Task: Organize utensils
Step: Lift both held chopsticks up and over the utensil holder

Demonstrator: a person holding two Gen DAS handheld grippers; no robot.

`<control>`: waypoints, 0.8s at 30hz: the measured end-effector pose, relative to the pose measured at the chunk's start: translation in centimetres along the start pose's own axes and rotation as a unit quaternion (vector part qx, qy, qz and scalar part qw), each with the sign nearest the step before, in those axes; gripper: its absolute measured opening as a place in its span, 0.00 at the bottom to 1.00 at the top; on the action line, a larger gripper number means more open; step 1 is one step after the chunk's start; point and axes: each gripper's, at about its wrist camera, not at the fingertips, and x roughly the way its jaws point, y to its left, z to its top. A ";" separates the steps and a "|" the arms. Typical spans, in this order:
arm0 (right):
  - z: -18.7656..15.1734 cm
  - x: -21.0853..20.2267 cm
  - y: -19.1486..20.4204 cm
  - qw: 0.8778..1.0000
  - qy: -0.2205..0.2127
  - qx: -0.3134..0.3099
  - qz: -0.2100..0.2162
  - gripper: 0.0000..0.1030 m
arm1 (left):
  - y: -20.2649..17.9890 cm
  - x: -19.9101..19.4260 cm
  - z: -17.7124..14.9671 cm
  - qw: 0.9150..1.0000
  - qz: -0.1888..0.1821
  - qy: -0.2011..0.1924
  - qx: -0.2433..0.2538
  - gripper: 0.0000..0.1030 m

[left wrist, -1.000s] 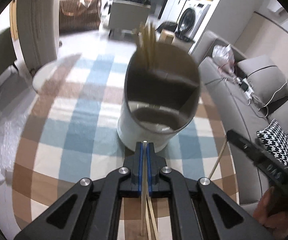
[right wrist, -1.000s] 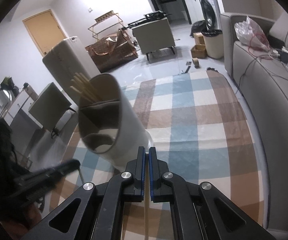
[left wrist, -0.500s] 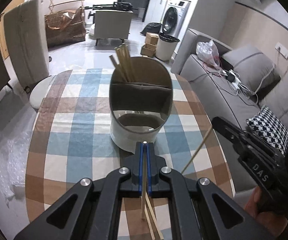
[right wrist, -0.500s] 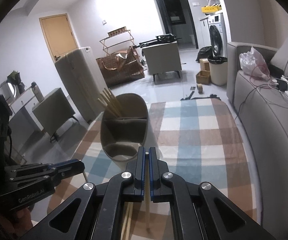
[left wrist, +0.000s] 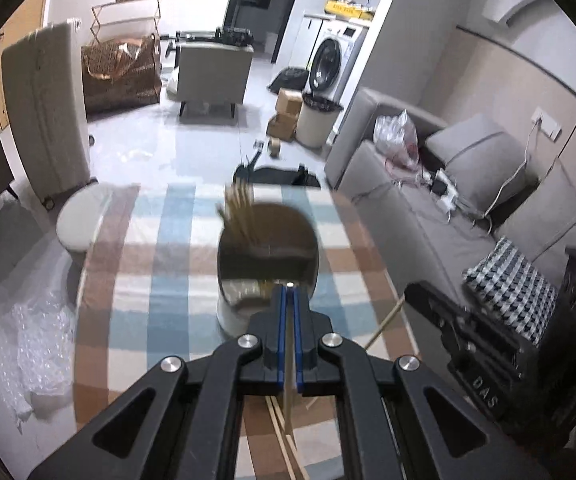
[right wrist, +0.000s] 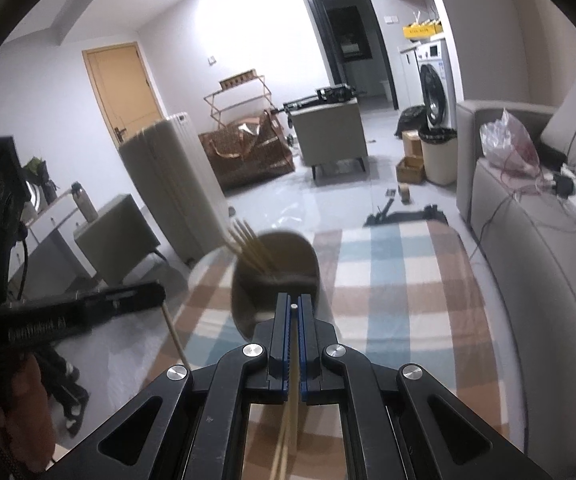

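Note:
A white oval utensil holder with an inner divider stands on the checked tablecloth. Several wooden chopsticks lean in its far compartment. My left gripper hangs above and in front of the holder, shut on a wooden chopstick that runs down between the pads. My right gripper is likewise shut on a chopstick, with the holder just beyond its tips. Each view shows the other gripper at its side: the right one and the left one, each with a stick hanging from it.
A grey sofa with a patterned cushion runs along the table's right side. A round stool, a beige suitcase and bubble wrap are on the left. A person's hand holds the left gripper.
Both grippers have risen with their chopsticks. The holder now looks smaller and farther below them, and more of the room shows behind it.

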 end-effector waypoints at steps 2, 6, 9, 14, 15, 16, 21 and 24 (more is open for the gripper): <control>1.6 -0.7 0.4 1.000 -0.010 -0.002 0.003 0.02 | -0.2 -1.1 1.6 1.000 -0.002 -0.015 0.002 0.00; 5.1 -1.7 1.0 0.999 -0.033 0.000 0.013 0.02 | -0.5 -2.7 4.8 0.999 -0.009 -0.038 0.001 0.00; 7.8 -2.1 1.7 0.999 -0.048 -0.009 0.016 0.02 | -0.4 -3.3 6.6 0.998 -0.012 -0.054 0.001 0.00; 11.6 -1.7 3.0 0.997 -0.060 -0.036 0.017 0.02 | 0.0 -3.2 9.1 0.997 -0.008 -0.078 0.004 0.00; 12.4 -1.5 3.1 0.997 -0.062 -0.041 0.017 0.02 | 0.2 -3.0 9.4 0.997 -0.009 -0.082 0.000 0.00; 13.2 -1.2 3.2 0.997 -0.064 -0.047 0.016 0.02 | 0.5 -2.8 9.7 0.996 -0.009 -0.085 -0.005 0.00; 15.8 0.5 4.1 0.994 -0.072 -0.076 0.010 0.02 | 1.7 -1.2 11.2 0.995 -0.012 -0.097 -0.023 0.00; 16.6 1.8 4.3 0.993 -0.072 -0.093 0.005 0.02 | 2.3 -0.3 11.8 0.994 -0.010 -0.106 -0.029 0.00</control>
